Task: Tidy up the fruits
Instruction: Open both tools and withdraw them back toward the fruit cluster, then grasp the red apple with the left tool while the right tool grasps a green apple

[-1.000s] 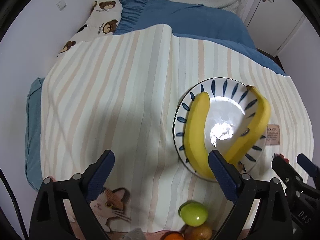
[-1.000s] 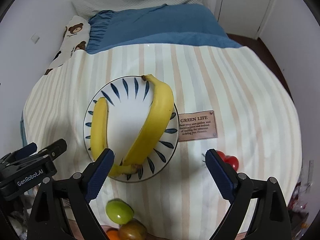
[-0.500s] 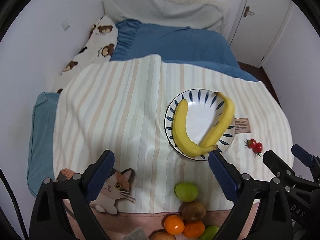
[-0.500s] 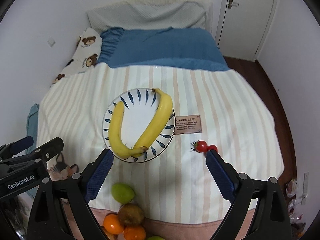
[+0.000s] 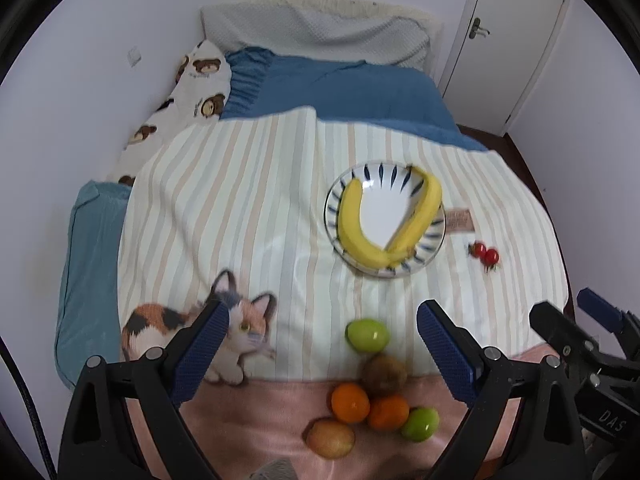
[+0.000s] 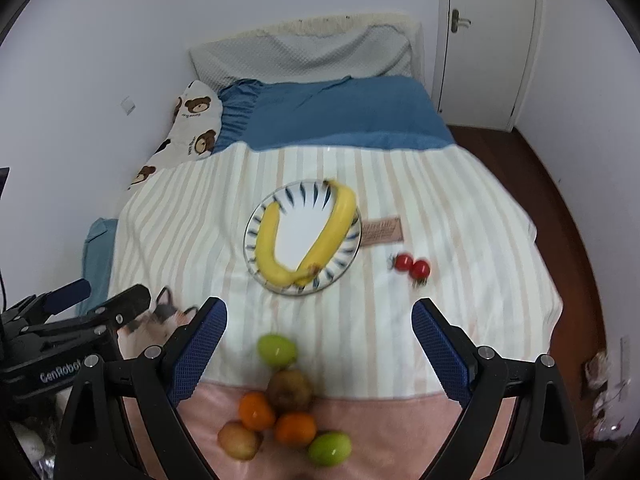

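Striped bedspread (image 5: 240, 208), 2 bananas (image 5: 384, 224) on plate (image 5: 434, 246), L claw (image 5: 322, 332) & R claw (image 6: 320, 326) released, empty

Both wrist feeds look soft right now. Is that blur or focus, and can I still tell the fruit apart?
Left wrist view: mild smear, bananas and green fruit still distinct. Right wrist view: heavier motion blur, tomatoes streaked; strong fisheye bending in both.
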A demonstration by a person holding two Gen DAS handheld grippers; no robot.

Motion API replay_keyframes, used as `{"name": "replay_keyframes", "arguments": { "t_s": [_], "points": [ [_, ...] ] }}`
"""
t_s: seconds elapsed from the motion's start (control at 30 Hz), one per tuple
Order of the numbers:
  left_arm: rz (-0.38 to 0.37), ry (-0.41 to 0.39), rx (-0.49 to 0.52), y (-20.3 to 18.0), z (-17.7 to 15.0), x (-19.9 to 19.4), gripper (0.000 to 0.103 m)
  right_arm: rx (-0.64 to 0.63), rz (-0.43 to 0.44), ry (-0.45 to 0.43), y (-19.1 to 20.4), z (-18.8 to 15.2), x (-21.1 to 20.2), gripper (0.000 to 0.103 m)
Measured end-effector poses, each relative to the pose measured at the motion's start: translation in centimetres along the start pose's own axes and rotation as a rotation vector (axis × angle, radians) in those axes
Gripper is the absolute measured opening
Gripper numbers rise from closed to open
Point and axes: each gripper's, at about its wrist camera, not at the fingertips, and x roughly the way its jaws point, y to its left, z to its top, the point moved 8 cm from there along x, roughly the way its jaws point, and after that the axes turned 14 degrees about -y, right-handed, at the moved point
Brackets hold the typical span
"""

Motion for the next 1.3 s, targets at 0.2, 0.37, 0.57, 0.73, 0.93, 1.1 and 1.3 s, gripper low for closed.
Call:
{"name": "replay_keyframes", "arguments": {
  "t_s": [0.2,0.37,0.57,0.73,0.93,1.1,1.3],
  "points": [
    [0.038,0.125,0.030,-2.7,-7.3,2.4,0.096,0.038,0.050,0.155,-0.2,-7.4,0.7,0.096],
    [-0.009,0.334,0.055,-5.2,-16.6,5.7,0.096,0.135,0.100,0.348,-1.6,-15.5,3.2,0.096],
    [-0.019,0.484,0.132,-5.5,-25.2,6.9,0.096,0.224,0.108,0.497,-3.4,-22.6,5.5,0.095],
    [-0.020,0.514,0.217,-5.9,-28.6,7.7,0.090,0.244,0.093,0.566,-3.9,-26.1,7.3,0.094],
    [0.010,0.460,0.294,-4.2,-31.5,6.1,0.065,0.284,0.087,0.635,-3.7,-28.9,9.5,0.083],
    [0.061,0.439,0.216,-0.2,-31.2,4.1,0.064,0.334,0.084,0.658,-3.5,-30.1,10.6,0.071],
    [0.065,0.481,0.103,4.5,-31.7,3.3,0.065,0.325,0.072,0.647,-4.0,-30.6,10.1,0.062]
  ]
}}
